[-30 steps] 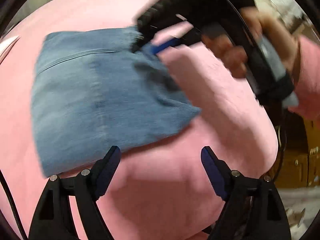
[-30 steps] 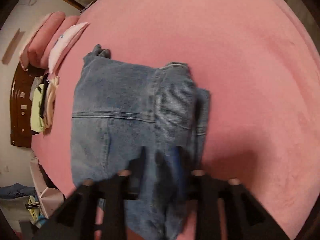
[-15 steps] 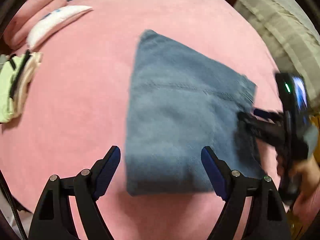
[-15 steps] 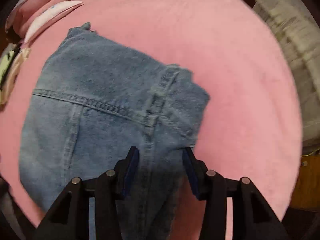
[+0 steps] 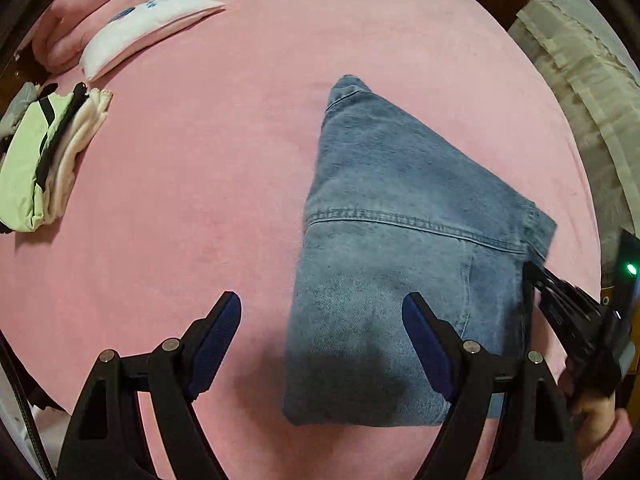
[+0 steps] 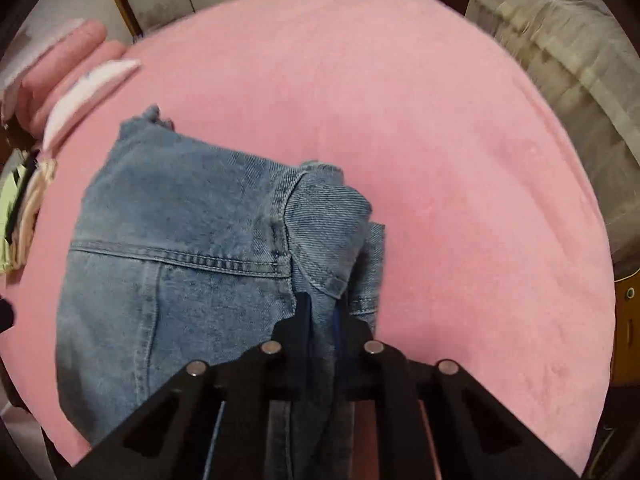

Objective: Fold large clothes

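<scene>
Right gripper (image 6: 322, 312) pinched on folded blue jeans (image 5: 400, 248), maybe their edge; left gripper (image 5: 322, 336) wide apart above pink bed (image 5: 200, 200).

The light is soft and a bit dim, coming from above. The pink bed cover (image 5: 240, 140) looks brightest in the middle of the left wrist view. A dark shadow lies under the jeans (image 5: 400, 240) at the bottom, between the wide-open fingers of the left gripper (image 5: 322, 344). Both views bulge like a ball, with black corners. The right wrist view is fuzzier, and the pillows (image 6: 76, 80) at its upper left are smeared. A small green light (image 5: 631, 269) glows at the right edge of the left wrist view
</scene>
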{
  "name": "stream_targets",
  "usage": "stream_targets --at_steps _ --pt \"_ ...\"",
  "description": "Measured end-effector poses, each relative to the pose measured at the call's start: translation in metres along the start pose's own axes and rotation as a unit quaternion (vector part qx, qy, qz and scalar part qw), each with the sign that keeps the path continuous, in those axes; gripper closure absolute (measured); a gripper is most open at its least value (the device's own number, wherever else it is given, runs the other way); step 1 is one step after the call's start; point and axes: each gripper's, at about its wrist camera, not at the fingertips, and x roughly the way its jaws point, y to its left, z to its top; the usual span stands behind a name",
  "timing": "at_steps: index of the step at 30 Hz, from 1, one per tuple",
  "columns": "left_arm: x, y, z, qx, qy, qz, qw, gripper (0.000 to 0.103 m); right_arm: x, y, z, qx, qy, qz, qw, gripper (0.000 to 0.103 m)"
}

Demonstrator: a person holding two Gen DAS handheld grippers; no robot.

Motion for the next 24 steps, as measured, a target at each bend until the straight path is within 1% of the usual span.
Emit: stream_targets --at_steps 2,4,7,8,10,11,14,16,17,18,20,21,22,23,24 --pt "0.0 0.0 0.001 0.0 0.002 -0.001 1.0 0.022 -0.015 0.001 -0.004 -0.006 -0.02 -0.008 1.0 0.097" --pt "0.001 0.0 0.003 0.0 0.003 -0.003 1.0 0.022 -0.029 0.003 -0.008 -0.019 -0.031 -0.029 0.999 0.097" --pt "0.003 -0.003 0.004 0.003 0.006 -0.01 0.9999 0.022 -0.034 -0.006 -0.013 -0.006 -0.019 -0.059 0.998 0.097" --pt "0.005 -0.003 0.005 0.006 0.008 -0.011 0.9999 0.022 -0.029 -0.014 -0.016 0.005 -0.006 -0.063 0.998 0.097" --pt "0.011 -0.003 0.005 0.01 0.014 -0.013 0.9998 0.022 -0.023 -0.021 -0.019 0.024 0.0 -0.051 0.998 0.096" --pt "0.015 -0.003 0.006 0.012 0.018 -0.012 0.9997 0.022 -0.017 -0.02 -0.017 0.015 0.006 -0.053 0.998 0.095" --pt "0.024 -0.002 0.007 0.022 0.029 0.003 0.9993 0.022 -0.013 -0.007 -0.008 -0.02 0.003 -0.073 0.997 0.094" --pt "0.024 -0.002 0.006 0.035 0.029 0.005 0.9989 0.022 -0.025 -0.005 -0.005 -0.009 -0.014 -0.073 0.997 0.093" --pt "0.024 -0.002 0.006 0.043 0.03 0.004 0.9986 0.022 -0.027 -0.01 -0.001 -0.007 -0.024 -0.07 0.997 0.092" --pt "0.023 -0.002 0.004 0.051 0.032 0.001 0.9982 0.022 -0.034 -0.009 -0.001 -0.013 -0.037 -0.069 0.997 0.088" --pt "0.019 -0.005 -0.003 0.064 0.037 -0.016 0.9971 0.022 -0.047 -0.001 -0.001 -0.049 -0.069 -0.11 0.99 0.087" --pt "0.018 -0.007 -0.008 0.072 0.042 -0.03 0.996 0.022 -0.056 0.004 -0.005 -0.073 -0.087 -0.137 0.984 0.086" --pt "0.018 -0.01 -0.013 0.08 0.049 -0.042 0.9948 0.022 -0.06 0.005 -0.008 -0.087 -0.095 -0.146 0.981 0.086" --pt "0.021 -0.013 -0.019 0.089 0.057 -0.051 0.9931 0.022 -0.068 0.007 -0.014 -0.099 -0.098 -0.14 0.98 0.086" --pt "0.024 -0.017 -0.025 0.1 0.068 -0.054 0.9911 0.022 -0.073 0.008 -0.017 -0.099 -0.095 -0.113 0.984 0.086"
